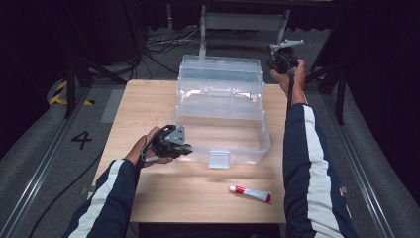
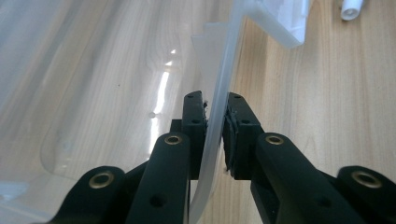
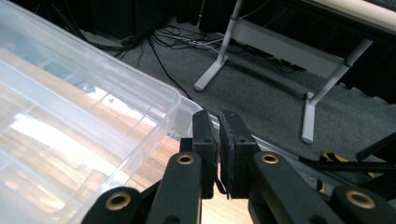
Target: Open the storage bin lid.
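Left gripper (image 2: 215, 126), bottom centre of its own view, is clamped on the thin front wall of the clear plastic box (image 2: 219, 84), pads pressing both faces. Right gripper (image 3: 218, 135) has its jaws pinched together on nothing, just off the box's (image 3: 93, 107) far right corner, upper right of the high view. Box (image 1: 223, 106) sits mid-table (image 1: 148, 193) with trays fanned open; to do the step well, I'd keep the left clamp steady so the base doesn't slide while the right goes for the lid.
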Demonstrator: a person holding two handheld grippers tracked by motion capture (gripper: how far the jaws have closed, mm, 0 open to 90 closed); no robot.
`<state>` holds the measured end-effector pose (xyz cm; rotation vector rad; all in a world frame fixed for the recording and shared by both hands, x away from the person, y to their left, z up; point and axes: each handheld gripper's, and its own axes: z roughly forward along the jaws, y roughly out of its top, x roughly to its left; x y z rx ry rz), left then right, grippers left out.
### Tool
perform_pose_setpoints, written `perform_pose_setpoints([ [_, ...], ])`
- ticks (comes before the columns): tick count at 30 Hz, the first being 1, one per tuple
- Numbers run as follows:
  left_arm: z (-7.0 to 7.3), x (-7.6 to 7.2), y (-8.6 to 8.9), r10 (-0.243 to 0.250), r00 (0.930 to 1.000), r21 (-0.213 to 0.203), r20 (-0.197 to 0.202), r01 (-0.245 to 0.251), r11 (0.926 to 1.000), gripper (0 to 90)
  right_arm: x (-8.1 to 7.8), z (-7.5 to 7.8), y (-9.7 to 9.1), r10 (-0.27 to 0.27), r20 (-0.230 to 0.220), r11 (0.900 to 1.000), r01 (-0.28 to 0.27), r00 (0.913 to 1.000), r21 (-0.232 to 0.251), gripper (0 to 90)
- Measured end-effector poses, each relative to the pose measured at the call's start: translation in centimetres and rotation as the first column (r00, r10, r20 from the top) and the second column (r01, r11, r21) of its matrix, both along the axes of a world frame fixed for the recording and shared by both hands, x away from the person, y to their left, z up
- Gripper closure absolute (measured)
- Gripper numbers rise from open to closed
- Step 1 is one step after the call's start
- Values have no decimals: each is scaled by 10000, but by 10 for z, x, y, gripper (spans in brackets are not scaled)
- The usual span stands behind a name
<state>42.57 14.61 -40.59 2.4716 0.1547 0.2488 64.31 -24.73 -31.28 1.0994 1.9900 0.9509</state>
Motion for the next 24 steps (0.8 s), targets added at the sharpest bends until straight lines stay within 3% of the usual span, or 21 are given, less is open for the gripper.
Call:
perform_pose_setpoints([
  [24, -1, -2, 0, 160, 9998, -73, 101, -159, 9998, 797, -80, 14, -26, 1042, 486, 9946, -1041, 9934, -41, 855],
])
